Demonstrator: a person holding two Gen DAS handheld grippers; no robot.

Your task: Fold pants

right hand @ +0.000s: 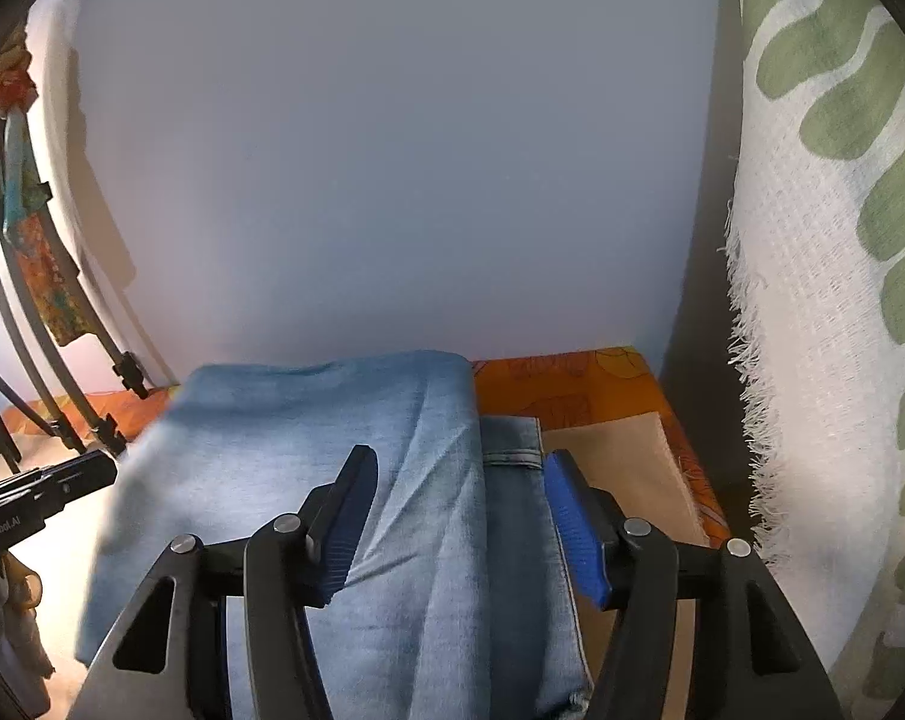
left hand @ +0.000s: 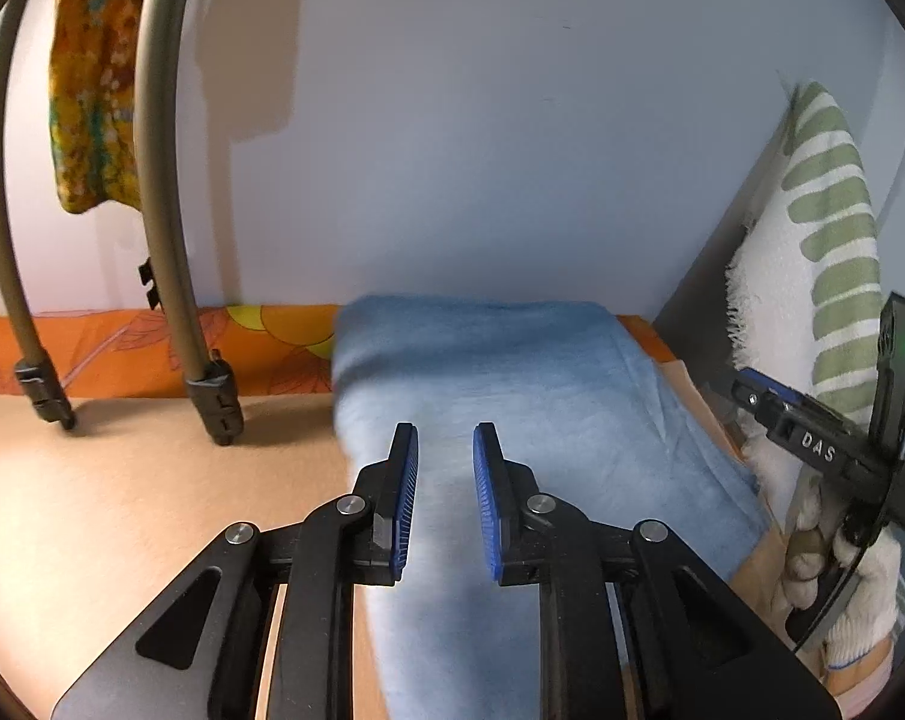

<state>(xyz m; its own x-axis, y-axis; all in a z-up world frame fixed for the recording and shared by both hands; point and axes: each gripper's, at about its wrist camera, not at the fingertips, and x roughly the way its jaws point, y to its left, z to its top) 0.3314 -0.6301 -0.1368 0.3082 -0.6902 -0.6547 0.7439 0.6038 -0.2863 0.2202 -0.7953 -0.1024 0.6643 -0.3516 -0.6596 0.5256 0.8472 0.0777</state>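
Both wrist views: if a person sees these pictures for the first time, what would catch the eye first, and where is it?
The folded light blue pants fill the middle, lying on the tan table against the pale wall. Each open hand-held gripper, left and right, hangs over them with its blue pads apart. At the right edge hangs a white cloth with green stripes, and at the far left an orange patterned fabric drapes over grey tubes.

The folded blue pants [left hand: 500, 396] are laid flat on the tan table [left hand: 128, 510]. The left gripper [left hand: 445, 498] is held open above them, nothing between its 2 blue pads. The right gripper [left hand: 812, 450] is seen at the right edge, held by a gloved hand [left hand: 836, 576].
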